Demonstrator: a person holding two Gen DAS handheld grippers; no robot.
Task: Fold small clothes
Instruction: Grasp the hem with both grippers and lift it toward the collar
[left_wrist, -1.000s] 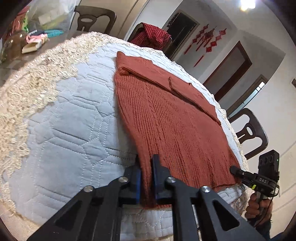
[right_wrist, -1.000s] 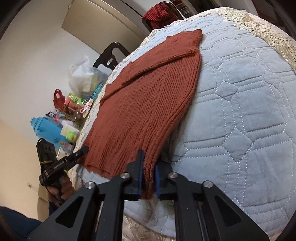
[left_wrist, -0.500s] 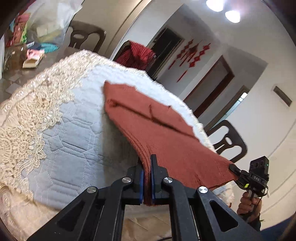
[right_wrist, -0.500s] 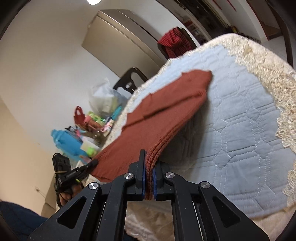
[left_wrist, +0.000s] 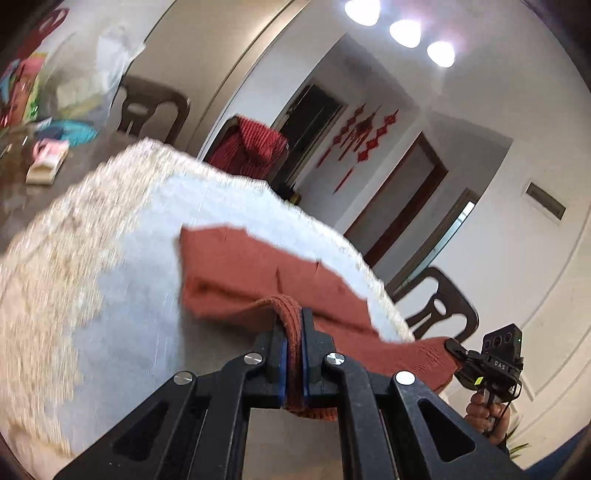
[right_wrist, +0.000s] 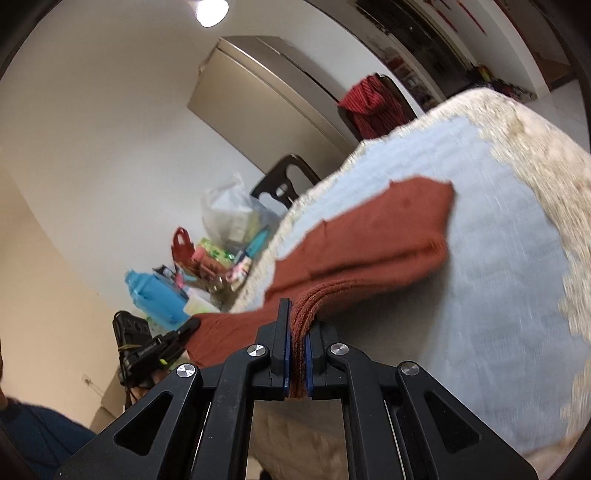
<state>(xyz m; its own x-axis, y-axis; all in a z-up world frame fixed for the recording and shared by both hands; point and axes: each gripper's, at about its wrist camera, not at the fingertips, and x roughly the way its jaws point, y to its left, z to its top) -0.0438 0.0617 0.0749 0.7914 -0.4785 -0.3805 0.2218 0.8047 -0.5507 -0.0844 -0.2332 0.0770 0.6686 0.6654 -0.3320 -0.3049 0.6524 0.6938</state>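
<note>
- left gripper (left_wrist: 291, 332) clamped on the near hem of the rust-red sweater (left_wrist: 258, 273), knit bunched between the blue pads (left_wrist: 283, 363)
- right gripper (right_wrist: 298, 332) likewise clenched on the hem's other corner, folded edge of the knit pinched between its fingers (right_wrist: 283, 347)
- each gripper shows in the other's camera: right gripper (left_wrist: 452, 347) at the lower right edge of the left view with the hem pulled taut to its tip, left gripper (right_wrist: 190, 325) at the lower left of the right view, same grip
- near edge of the sweater is lifted off the quilt (left_wrist: 129, 295); far part lies flat on the pale blue quilted area, folded sleeve on top
- quilt has a cream lace border (right_wrist: 546, 155); most of it is motion-blurred in both views
- beyond the quilt on the left side: dark tabletop with clutter, incl. a clear plastic bag (right_wrist: 229, 210), a blue bottle (right_wrist: 155, 299), small red bag (right_wrist: 181, 247)
- dark chair (left_wrist: 153, 107) behind the clutter, another chair (left_wrist: 439, 302) off the quilt's right edge
- far end: red checked cloth (left_wrist: 255, 147) draped over a chair back
- back wall: red hanging decorations (left_wrist: 365, 136), dark doorway, ceiling lights
</note>
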